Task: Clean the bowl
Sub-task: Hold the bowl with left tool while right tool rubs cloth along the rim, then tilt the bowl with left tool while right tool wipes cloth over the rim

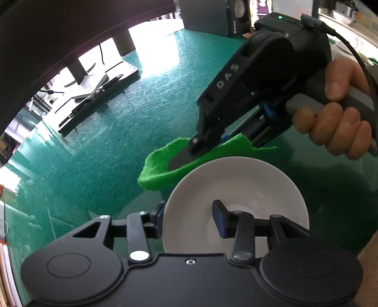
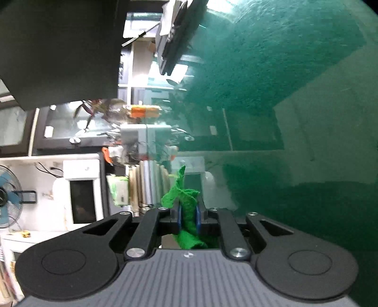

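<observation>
A white bowl [image 1: 255,189] stands on the green table top [image 1: 113,146], close under my left gripper [image 1: 189,219]. The left jaws straddle the bowl's left wall: the outer pad lies against the rim and the inner pad [image 1: 218,219] rests on the inside wall. My right gripper [image 1: 182,158], held by a person's hand [image 1: 335,127], hangs just beyond the bowl's far rim. It is shut on a bright green cloth [image 1: 156,174]. In the right wrist view the cloth [image 2: 186,203] is pinched between the blue pads of the right gripper [image 2: 188,218], and no bowl shows there.
A dark tray with scissors [image 1: 99,94] lies at the table's back left. A grey box [image 1: 203,16] stands at the far edge. Past the table, the rolled right wrist view shows a microwave [image 2: 82,191], a fan [image 2: 7,198] and cluttered shelves.
</observation>
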A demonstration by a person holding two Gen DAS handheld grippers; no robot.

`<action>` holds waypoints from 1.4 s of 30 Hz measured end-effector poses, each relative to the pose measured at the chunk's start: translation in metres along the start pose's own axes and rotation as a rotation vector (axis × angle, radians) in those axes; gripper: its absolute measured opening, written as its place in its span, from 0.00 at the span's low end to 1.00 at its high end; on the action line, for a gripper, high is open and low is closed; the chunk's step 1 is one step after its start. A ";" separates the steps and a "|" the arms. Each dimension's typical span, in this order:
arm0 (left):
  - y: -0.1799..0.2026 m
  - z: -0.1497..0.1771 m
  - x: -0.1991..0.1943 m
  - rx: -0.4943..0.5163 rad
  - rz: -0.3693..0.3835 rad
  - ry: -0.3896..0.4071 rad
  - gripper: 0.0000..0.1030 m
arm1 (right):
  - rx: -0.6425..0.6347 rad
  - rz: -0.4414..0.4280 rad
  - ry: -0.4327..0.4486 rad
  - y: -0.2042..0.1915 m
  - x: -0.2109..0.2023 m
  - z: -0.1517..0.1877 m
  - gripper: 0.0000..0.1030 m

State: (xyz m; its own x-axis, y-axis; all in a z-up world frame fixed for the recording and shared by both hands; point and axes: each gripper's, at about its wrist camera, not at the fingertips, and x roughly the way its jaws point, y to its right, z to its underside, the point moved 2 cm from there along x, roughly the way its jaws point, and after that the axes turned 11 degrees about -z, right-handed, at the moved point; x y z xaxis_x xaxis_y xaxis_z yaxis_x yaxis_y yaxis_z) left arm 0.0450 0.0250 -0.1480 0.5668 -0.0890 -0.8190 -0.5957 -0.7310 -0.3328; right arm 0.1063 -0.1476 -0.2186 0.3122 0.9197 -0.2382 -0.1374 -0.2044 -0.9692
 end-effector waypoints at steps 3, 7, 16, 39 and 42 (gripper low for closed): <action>0.000 0.001 -0.001 -0.013 -0.007 0.007 0.41 | -0.001 0.050 0.025 0.002 -0.018 0.009 0.12; -0.001 0.005 -0.002 -0.037 -0.010 0.027 0.41 | 0.041 0.081 0.081 0.009 -0.052 0.034 0.12; -0.013 0.012 -0.009 -0.172 -0.017 0.000 0.43 | 0.055 0.093 0.180 0.006 -0.078 0.062 0.12; -0.024 0.017 -0.001 0.218 0.143 0.075 0.29 | 0.057 0.039 0.129 0.001 -0.073 0.045 0.12; -0.028 0.005 0.009 0.326 0.209 0.108 0.30 | 0.081 -0.005 0.142 0.003 -0.076 0.044 0.12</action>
State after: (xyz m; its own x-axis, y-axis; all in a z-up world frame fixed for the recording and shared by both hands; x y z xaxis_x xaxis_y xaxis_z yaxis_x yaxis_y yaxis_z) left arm 0.0640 0.0482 -0.1483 0.4605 -0.2961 -0.8368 -0.8441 -0.4379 -0.3096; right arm 0.0403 -0.2033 -0.2003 0.4420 0.8627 -0.2456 -0.2095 -0.1670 -0.9634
